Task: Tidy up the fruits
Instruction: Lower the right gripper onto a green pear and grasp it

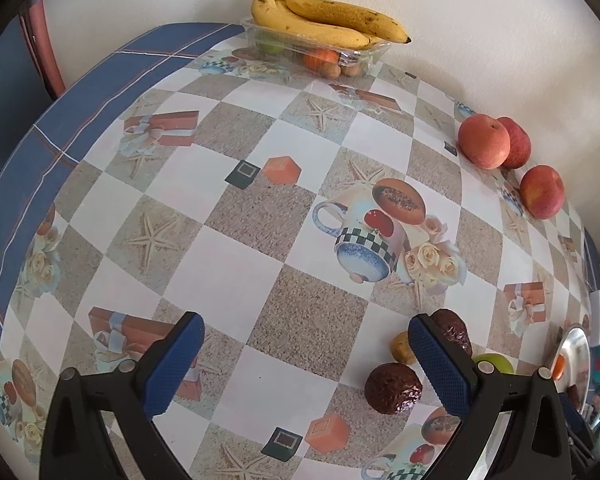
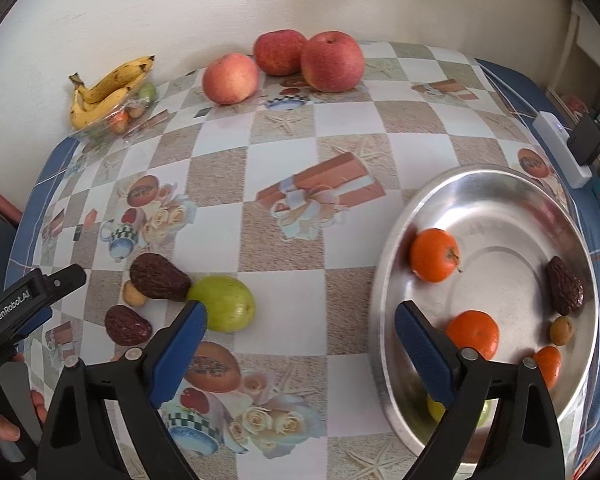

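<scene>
my left gripper (image 1: 306, 364) stood wide open with nothing between its blue, dimpled pads, hovering over the glossy checked oilcloth (image 1: 228, 280) printed with starfish, mugs and gift boxes. my right gripper (image 2: 300, 354) gaped just as wide and empty, one finger over the cloth, the other over the rim of the round, shiny metal bowl (image 2: 380, 320).

in that bowl lay three smooth orange mandarins (image 2: 435, 255), a dark wrinkled date-like fruit (image 2: 566, 286) and a small tan round one (image 2: 561, 330); something yellow-green at the near wall was mostly hidden behind my right finger.

loose on the cloth between my two grippers sat a smooth green fruit (image 2: 224, 303), two dark crinkled fruits (image 2: 158, 277) and a small yellowish one (image 2: 134, 295) touching the upper dark one. from the left view my right pad covered part of that cluster.

three matte red apples (image 2: 332, 61) stood near the white wall, two of them touching. in the far corner a clear plastic tray (image 1: 356, 58) carried spotted bananas (image 1: 324, 20) on top; the fruit under them was hard to make out through the plastic.

at the table's far right edge a white box (image 2: 560, 148) and a dark device were cut off.
</scene>
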`<state>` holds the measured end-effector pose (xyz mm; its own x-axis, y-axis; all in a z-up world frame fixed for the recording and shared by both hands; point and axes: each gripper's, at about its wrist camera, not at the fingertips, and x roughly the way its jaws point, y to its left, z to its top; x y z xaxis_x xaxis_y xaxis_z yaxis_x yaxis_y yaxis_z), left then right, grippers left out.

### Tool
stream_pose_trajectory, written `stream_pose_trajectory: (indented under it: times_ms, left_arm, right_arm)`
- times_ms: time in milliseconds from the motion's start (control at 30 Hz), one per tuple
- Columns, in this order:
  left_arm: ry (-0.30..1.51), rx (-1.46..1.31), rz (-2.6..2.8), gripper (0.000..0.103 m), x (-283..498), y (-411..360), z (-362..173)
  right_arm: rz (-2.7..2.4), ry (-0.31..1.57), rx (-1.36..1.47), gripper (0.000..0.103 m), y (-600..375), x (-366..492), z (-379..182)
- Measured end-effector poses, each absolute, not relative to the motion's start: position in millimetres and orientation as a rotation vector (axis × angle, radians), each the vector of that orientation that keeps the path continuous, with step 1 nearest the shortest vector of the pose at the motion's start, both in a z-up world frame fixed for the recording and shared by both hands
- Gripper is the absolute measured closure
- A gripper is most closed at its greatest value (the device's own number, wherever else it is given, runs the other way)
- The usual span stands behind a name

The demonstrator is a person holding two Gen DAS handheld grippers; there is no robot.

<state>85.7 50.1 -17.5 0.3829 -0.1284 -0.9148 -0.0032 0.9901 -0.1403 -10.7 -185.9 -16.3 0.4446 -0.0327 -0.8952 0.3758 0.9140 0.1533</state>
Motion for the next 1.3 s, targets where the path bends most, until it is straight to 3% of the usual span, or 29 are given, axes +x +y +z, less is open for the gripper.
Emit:
stream_pose_trajectory:
  times_ms: [33,67,233,333,867,1033,1167,1300]
  left_arm:
    - [1.174,-0.127,-0.083,0.000,86.0,49.9,-17.1]
    - [1.173,-0.131,-0.087,0.000,86.0,49.5,-16.7]
    - [1.171,-0.149,-0.110,0.000,85.4,47.4,-16.8]
    - [1.183,-0.163,-0.130,0.000,85.8,44.4,-19.1]
    - [1.361,-0.234,-0.233,0.002,82.0,28.3,-40.2]
    - [1.393,-0.256,-0.242,0.014,81.6,26.1,-43.8]
    - [1.424,-0.305,-0.261,0.016,80.0,25.9,-49.0]
    - [1.447,-0.349,-0.292,0.027,79.1,24.3,-50.3]
  right_arm:
    - [-0.254,1.084,0.350,0.025,-183.8,-9.7,-15.9]
    - [-0.248,1.085,0.344,0.029,-181.0,-8.2,-15.8]
    - [-0.214,1.088,0.346,0.030,-171.4,-2.3,-17.3]
    - [-0.184,1.089,0.346,0.040,-164.5,2.2,-19.8]
    - [-0.112,1.150,0.325,0.040,-138.4,21.9,-46.7]
    - [-0.131,1.154,0.334,0.048,-138.8,25.1,-49.9]
    - [-0.127,1.153,0.359,0.048,-141.4,24.6,-50.6]
    - [-0.128,1.158,0.370,0.049,-143.4,23.2,-50.3]
